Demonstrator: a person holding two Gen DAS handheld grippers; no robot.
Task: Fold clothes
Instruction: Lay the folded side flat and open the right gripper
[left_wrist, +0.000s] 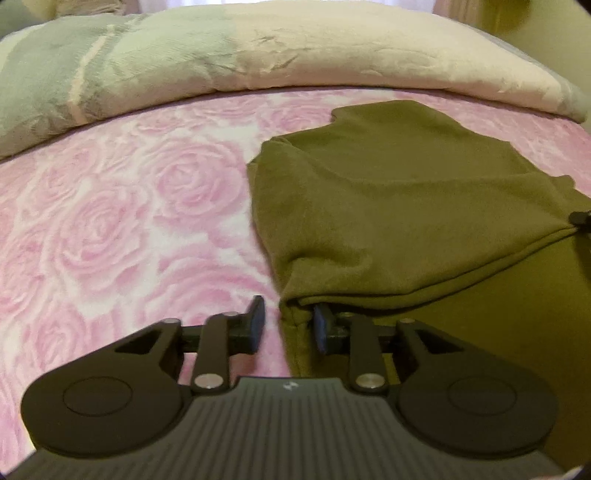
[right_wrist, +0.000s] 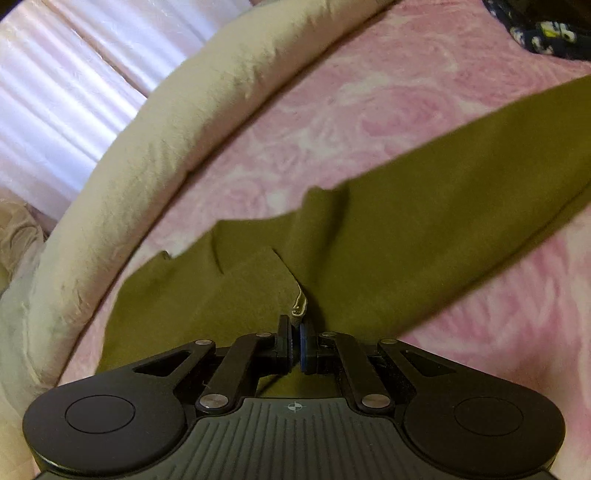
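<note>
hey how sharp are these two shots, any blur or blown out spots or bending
Left wrist view: fairly sharp, fisheye bows the folded blanket; olive garment evenly lit. Right wrist view: softer, motion smear on the rose bedspread; curtain overexposed; right gripper crisp.

I logged the left gripper's (left_wrist: 289, 325) right finger tucked under the olive garment's (left_wrist: 399, 206) fold, and a dark patterned item (right_wrist: 543, 33) cut off at the frame's corner.

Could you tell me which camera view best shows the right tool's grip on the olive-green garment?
The right wrist view: the right tool is shut on a bunched edge of the olive-green fabric garment. The left wrist view shows only its tip at the frame's edge.
</note>
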